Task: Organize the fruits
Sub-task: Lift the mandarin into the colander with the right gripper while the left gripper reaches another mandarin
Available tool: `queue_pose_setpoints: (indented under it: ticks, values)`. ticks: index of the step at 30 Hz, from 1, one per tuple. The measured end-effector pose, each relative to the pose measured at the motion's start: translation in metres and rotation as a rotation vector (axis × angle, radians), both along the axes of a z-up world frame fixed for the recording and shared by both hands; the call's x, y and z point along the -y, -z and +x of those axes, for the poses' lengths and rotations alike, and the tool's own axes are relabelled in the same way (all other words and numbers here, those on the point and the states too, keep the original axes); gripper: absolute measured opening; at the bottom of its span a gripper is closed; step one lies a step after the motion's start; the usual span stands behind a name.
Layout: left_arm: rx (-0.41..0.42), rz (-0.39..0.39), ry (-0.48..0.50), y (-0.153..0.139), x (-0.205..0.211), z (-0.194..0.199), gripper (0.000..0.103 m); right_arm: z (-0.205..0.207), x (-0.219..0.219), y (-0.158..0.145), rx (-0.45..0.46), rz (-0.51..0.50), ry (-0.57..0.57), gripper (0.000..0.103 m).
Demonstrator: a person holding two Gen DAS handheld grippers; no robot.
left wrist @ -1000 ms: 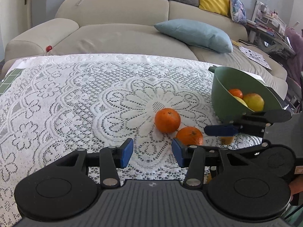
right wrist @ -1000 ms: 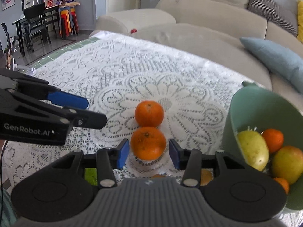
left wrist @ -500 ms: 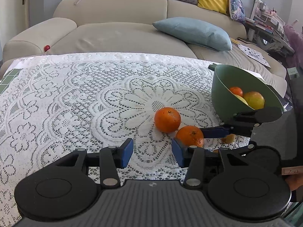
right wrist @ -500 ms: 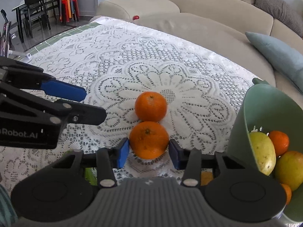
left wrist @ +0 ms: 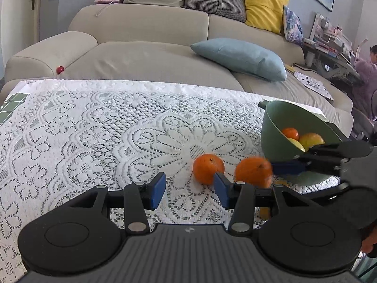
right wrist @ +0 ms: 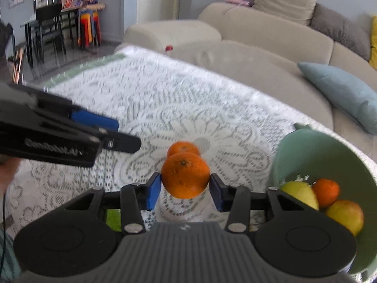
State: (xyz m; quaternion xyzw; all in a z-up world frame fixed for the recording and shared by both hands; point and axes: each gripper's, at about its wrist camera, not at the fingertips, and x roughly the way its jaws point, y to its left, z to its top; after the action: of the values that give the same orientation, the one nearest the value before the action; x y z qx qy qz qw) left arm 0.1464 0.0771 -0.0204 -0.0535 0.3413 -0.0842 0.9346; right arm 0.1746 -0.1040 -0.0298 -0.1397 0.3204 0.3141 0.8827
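Between my right hand-held gripper's point(right wrist: 185, 191) blue pads sits one orange point(right wrist: 185, 175), pinched at its widest so it won't roll out; it looks lifted just clear of the lace tabletop point(left wrist: 94, 127). Second orange point(left wrist: 208, 168) rests on the cloth, just ahead of my left hand-held gripper point(left wrist: 190, 190), whose jaws stand wide apart, holding nothing, likely waiting its turn. Green bowl point(right wrist: 313, 155) is tipped toward me at the right, mouth facing the grippers, fruit already inside. Held orange belongs there next, I judge.
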Motion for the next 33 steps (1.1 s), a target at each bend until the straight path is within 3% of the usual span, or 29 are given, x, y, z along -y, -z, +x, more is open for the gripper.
queue_pose_setpoints:
  ticks: [8, 15, 23, 33]
  values:
    - [0.007, 0.024, 0.026, 0.002, 0.012, 0.005, 0.056, 0.0, 0.039, -0.033, 0.073, 0.151, 0.101, 0.042]
    - [-0.014, 0.05, 0.039, 0.009, 0.023, 0.013, 0.058, 0.016, 0.074, -0.04, 0.083, 0.227, 0.228, 0.042]
    - [-0.022, 0.064, 0.061, 0.015, 0.031, 0.019, 0.064, 0.041, 0.111, -0.028, 0.012, 0.267, 0.363, 0.043]
    - [-0.055, 0.092, 0.058, 0.026, 0.049, 0.038, 0.07, 0.061, 0.137, -0.011, -0.066, 0.286, 0.448, 0.043]
